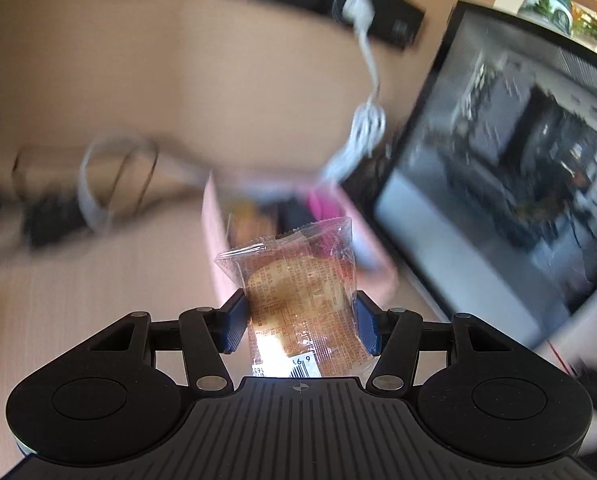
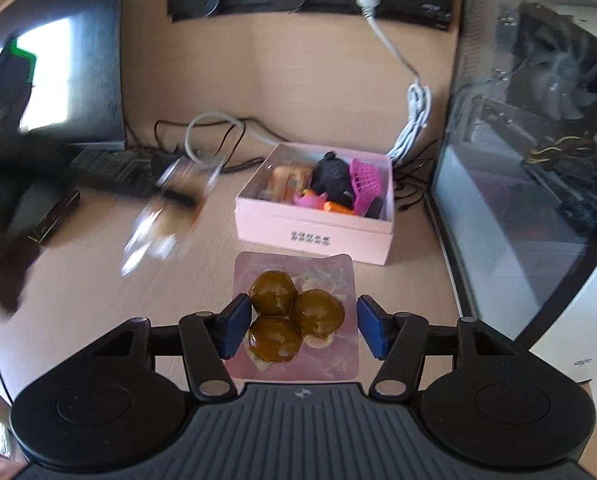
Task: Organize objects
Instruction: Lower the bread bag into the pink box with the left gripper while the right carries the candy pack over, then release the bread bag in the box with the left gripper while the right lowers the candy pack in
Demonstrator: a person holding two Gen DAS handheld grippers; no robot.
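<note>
clear-wrapped round pastry (image 1: 298, 296), printed orange text

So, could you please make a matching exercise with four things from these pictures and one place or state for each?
Things:
1. clear snack packet
2. pack of three brown balls
3. pink box
4. white cable

Places or states:
A. plugged into the black strip on the wall
B. between the fingers of the left gripper
C. open on the desk, with small things inside
D. between the fingers of the right gripper

Pairs: 1-B, 2-D, 3-C, 4-A
</note>
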